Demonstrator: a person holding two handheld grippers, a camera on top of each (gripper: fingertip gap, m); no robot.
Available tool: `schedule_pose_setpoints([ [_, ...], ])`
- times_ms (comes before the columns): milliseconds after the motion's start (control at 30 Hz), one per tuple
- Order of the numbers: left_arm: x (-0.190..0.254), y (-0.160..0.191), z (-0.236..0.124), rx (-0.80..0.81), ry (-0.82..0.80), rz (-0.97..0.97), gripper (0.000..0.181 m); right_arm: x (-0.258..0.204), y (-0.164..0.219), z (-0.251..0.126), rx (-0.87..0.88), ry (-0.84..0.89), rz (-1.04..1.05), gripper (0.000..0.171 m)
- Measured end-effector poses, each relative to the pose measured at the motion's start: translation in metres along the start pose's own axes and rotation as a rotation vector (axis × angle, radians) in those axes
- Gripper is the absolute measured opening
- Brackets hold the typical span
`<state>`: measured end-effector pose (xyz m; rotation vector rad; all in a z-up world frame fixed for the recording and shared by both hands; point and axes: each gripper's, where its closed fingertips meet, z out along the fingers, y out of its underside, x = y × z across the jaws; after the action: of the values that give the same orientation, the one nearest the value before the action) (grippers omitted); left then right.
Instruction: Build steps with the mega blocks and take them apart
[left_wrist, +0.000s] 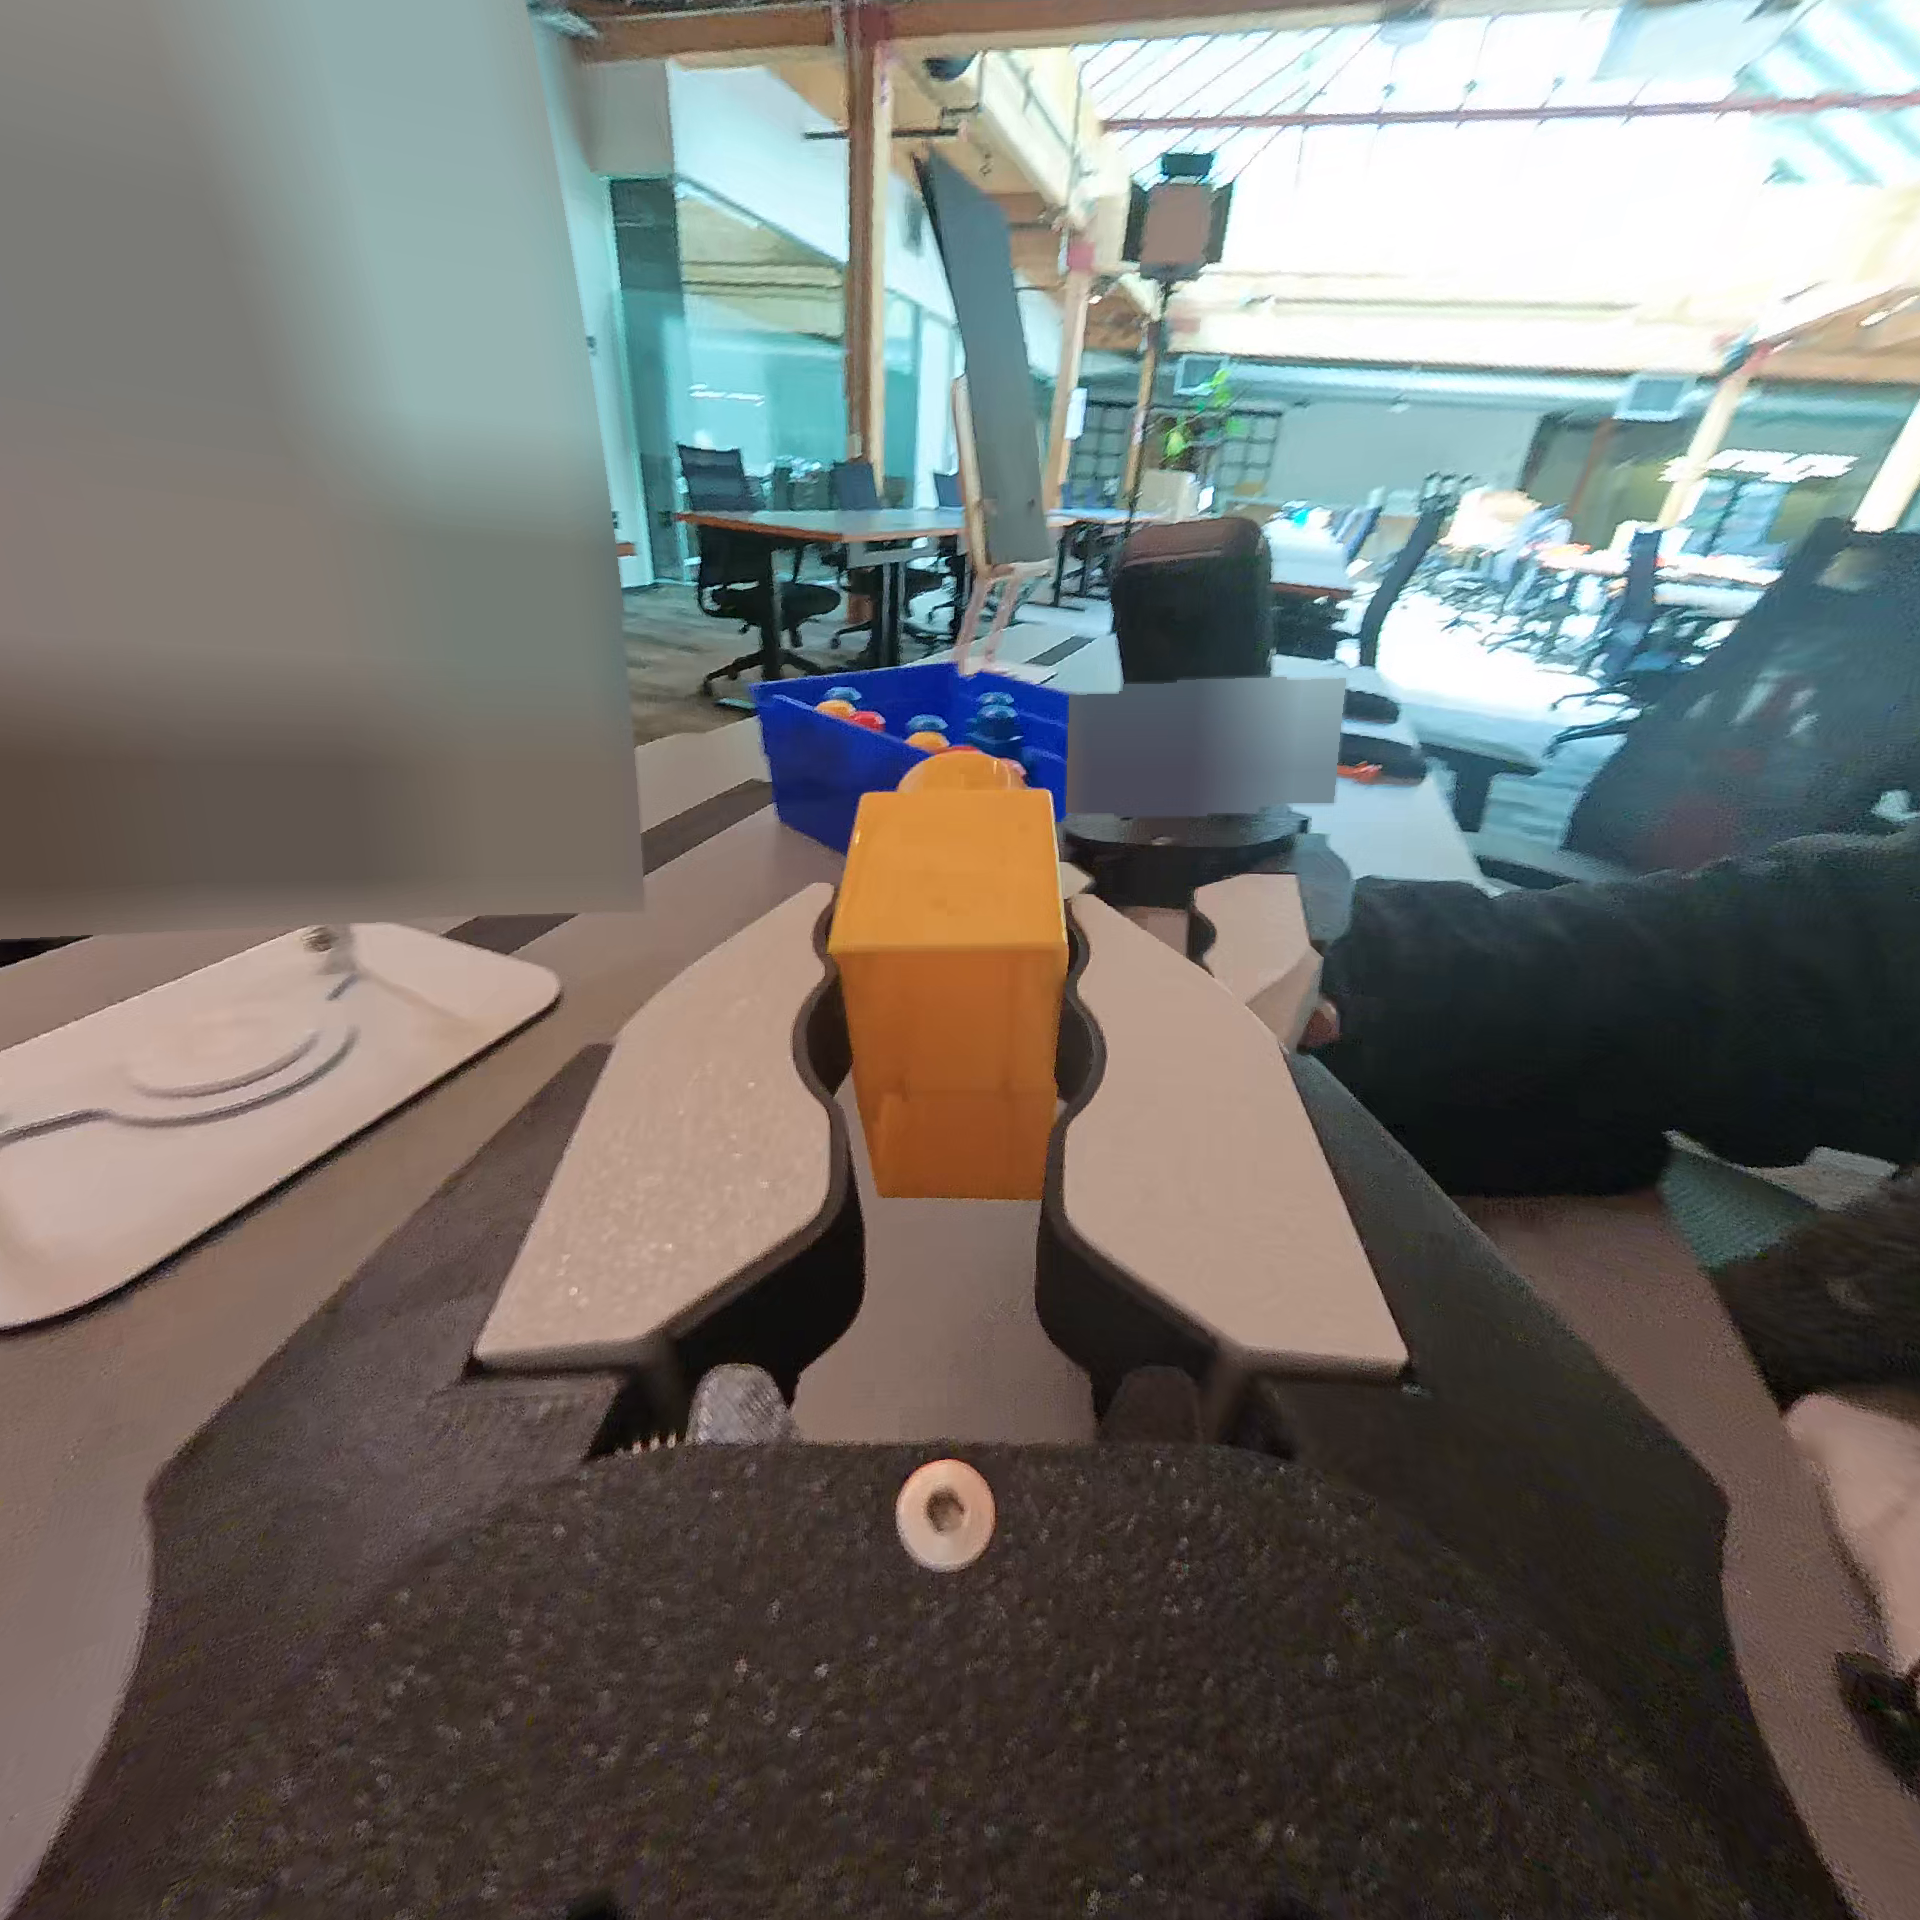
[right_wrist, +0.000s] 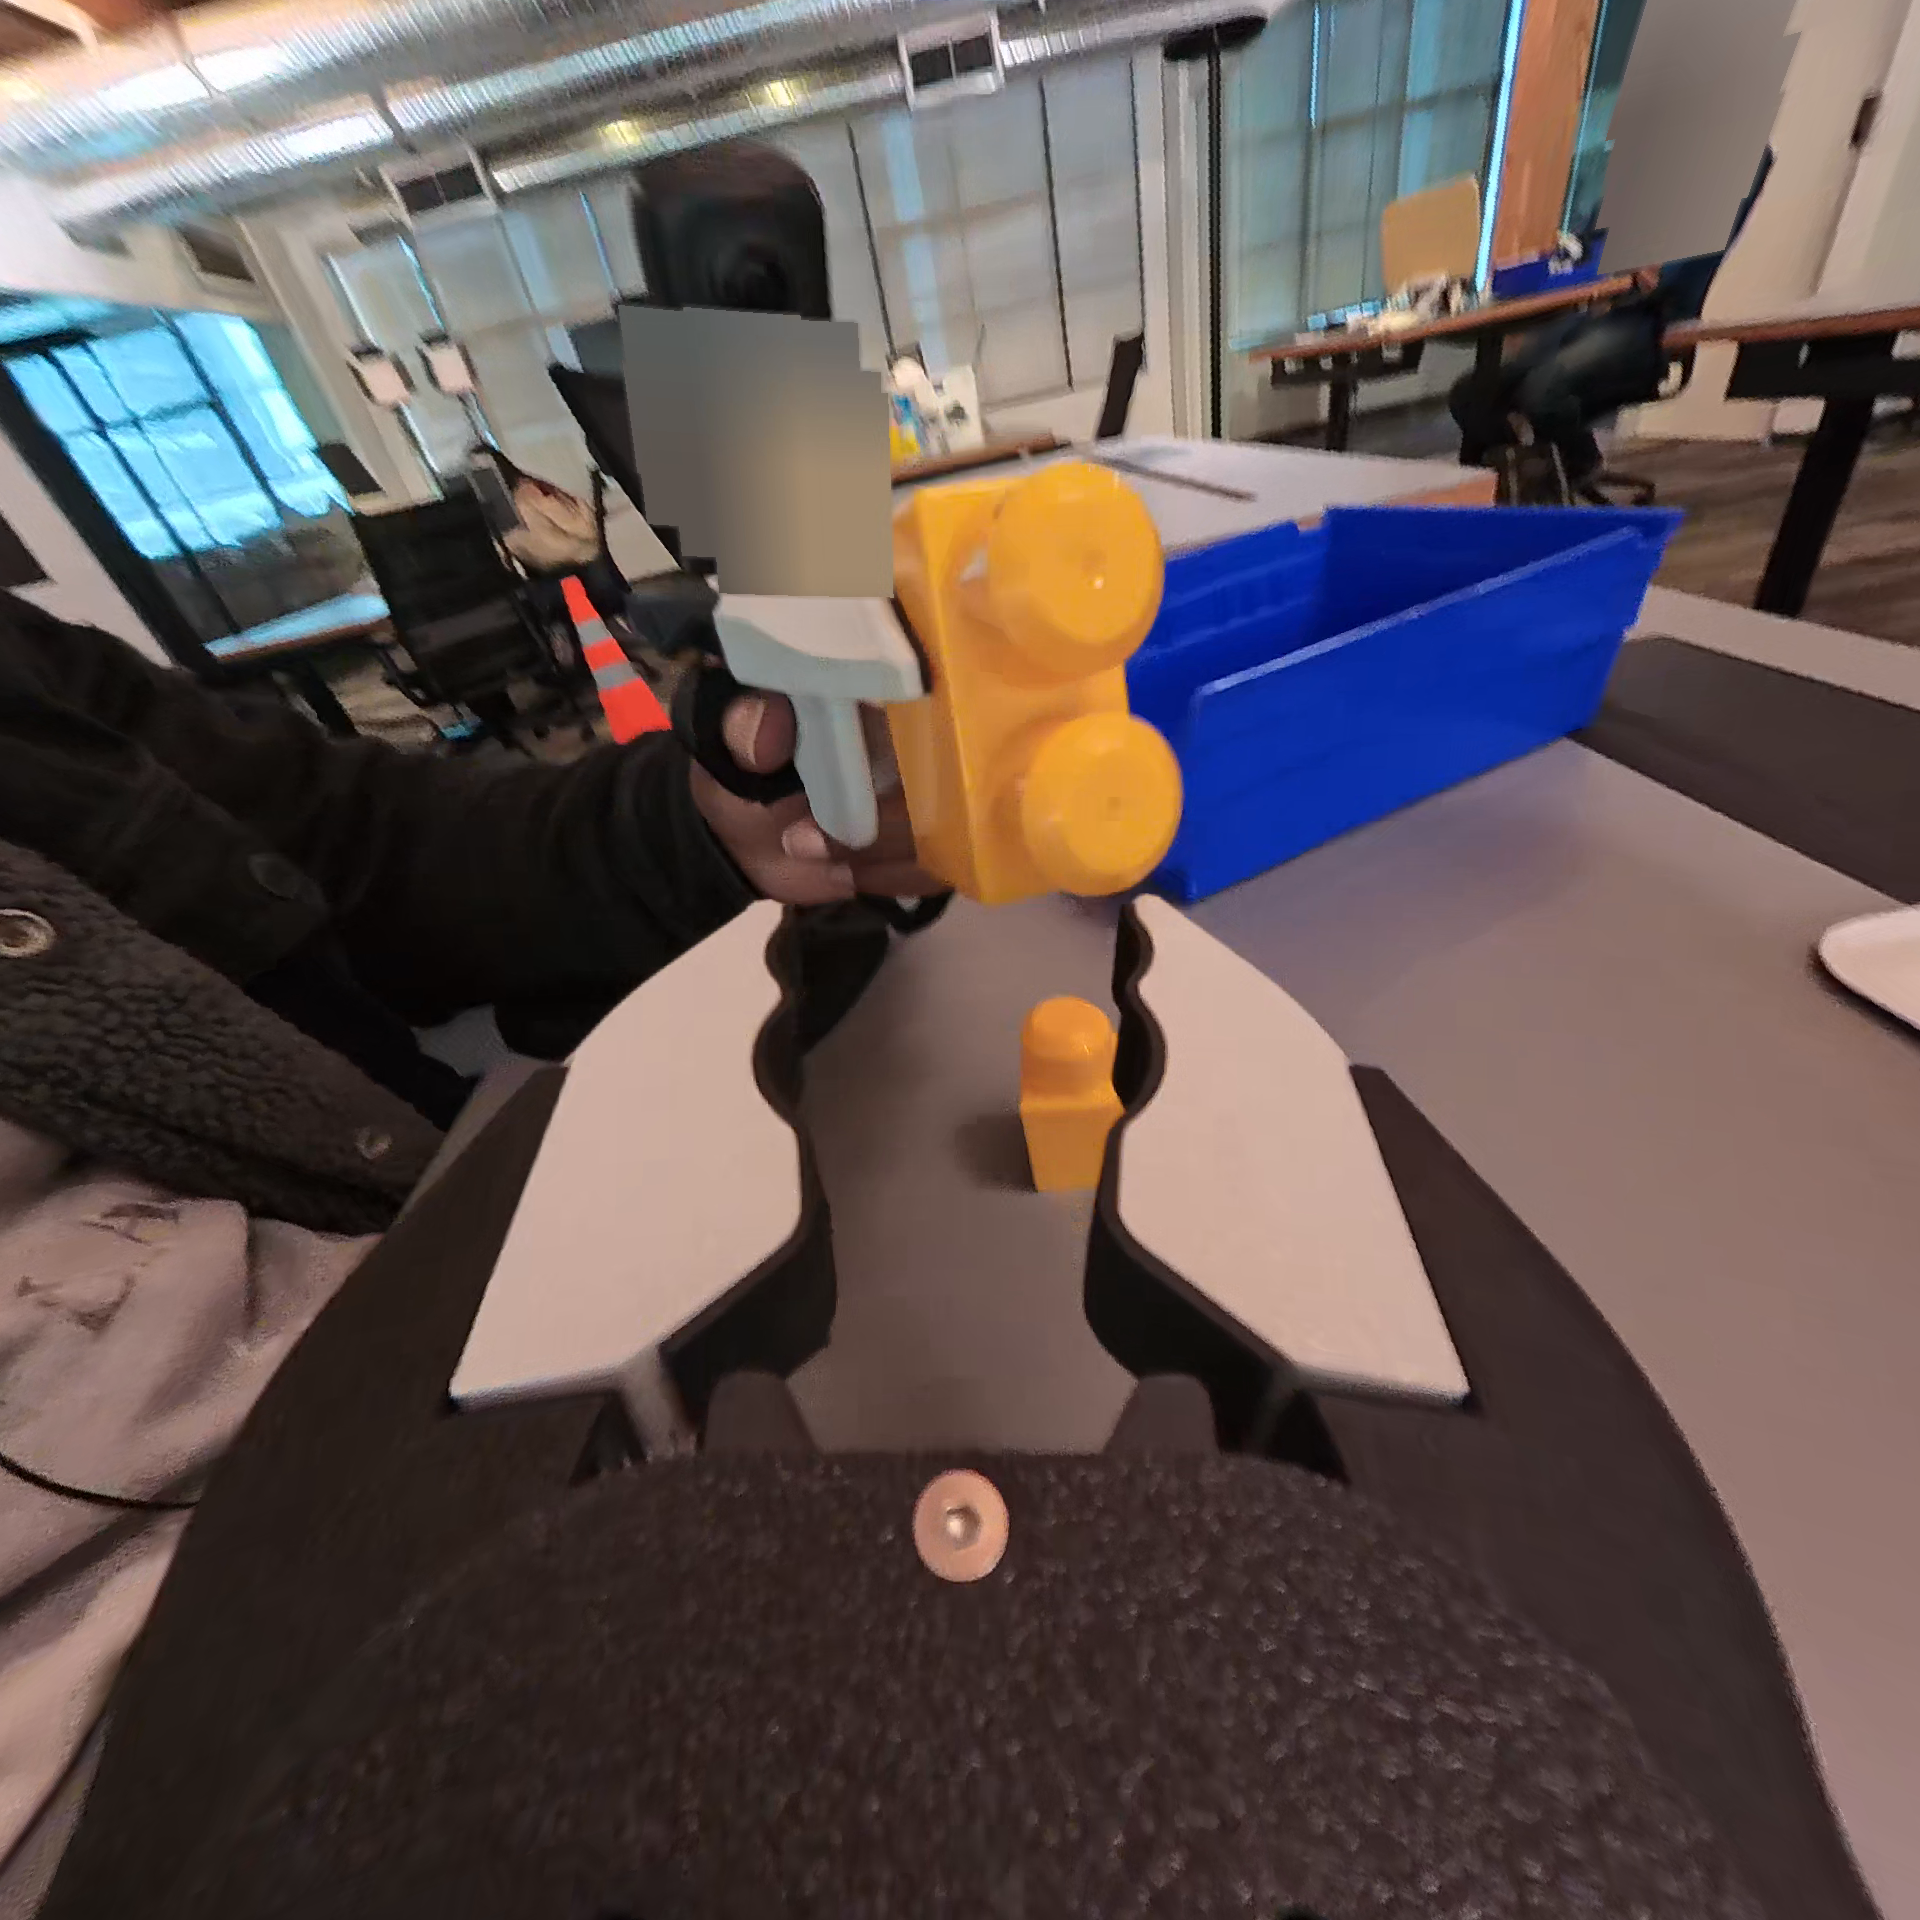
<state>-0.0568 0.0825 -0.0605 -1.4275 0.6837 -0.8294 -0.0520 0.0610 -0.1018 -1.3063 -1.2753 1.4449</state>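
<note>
A two-stud yellow block (right_wrist: 1023, 686) is held clamped in the left gripper (left_wrist: 951, 997) above the grey table (right_wrist: 1507, 987); a single-stud yellow block (right_wrist: 1070, 1101) stands between the wide-open right gripper (right_wrist: 951, 997) fingers, the blue bin (right_wrist: 1382, 675) beyond. Studs should be aligned squarely before pressing.

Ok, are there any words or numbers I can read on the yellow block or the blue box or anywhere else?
No text here can be read.
Yellow block held in the jaws: plain, no writing shows.
Blue bin: no label shows.
Glass wall far behind: faint marks, too blurred to read.
Papers on the far desk: too small to read.
</note>
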Motion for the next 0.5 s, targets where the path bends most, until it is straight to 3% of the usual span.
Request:
schedule_pose_setpoints([
  [333, -0.069, 0.020, -0.018, -0.162, -0.401, 0.083, 0.037, 0.026, 0.050, 0.028, -0.314, 0.218, -0.141, 0.059],
  [500, -0.086, 0.030, -0.025, -0.215, -0.499, 0.102, 0.037, 0.027, 0.068, 0.048, -0.462, 0.240, -0.222, 0.059],
])
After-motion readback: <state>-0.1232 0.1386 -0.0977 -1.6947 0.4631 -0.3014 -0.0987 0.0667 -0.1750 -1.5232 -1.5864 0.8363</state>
